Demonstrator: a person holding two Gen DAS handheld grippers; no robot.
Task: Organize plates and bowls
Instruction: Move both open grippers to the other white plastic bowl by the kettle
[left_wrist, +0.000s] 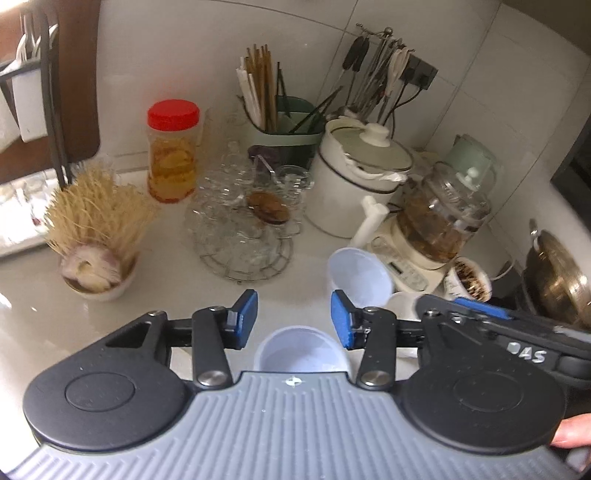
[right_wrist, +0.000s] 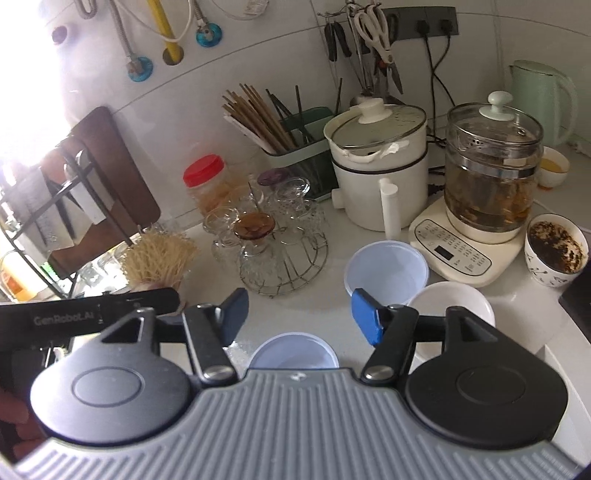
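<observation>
Two translucent white plastic bowls stand on the white counter. The near bowl (left_wrist: 301, 349) (right_wrist: 293, 352) sits just below and behind the fingertips in both views. The far, taller bowl (left_wrist: 360, 273) (right_wrist: 386, 271) stands in front of the kettle base. A white ceramic bowl (right_wrist: 450, 301) (left_wrist: 404, 304) sits to its right. My left gripper (left_wrist: 293, 319) is open and empty above the near bowl. My right gripper (right_wrist: 299, 315) is open and empty, its right finger overlapping the far bowl's rim in the image. The right gripper's body (left_wrist: 491, 325) shows at the right of the left wrist view.
A wire rack of glass cups (left_wrist: 243, 225) (right_wrist: 273, 236), a red-lidded jar (left_wrist: 171, 151), a brush in a bowl (left_wrist: 94, 236), a chopstick holder (right_wrist: 295, 140), a white pot (right_wrist: 380, 162), a glass kettle (right_wrist: 491, 173), a bowl of dregs (right_wrist: 556, 251) and a metal pot (left_wrist: 557, 280) crowd the counter.
</observation>
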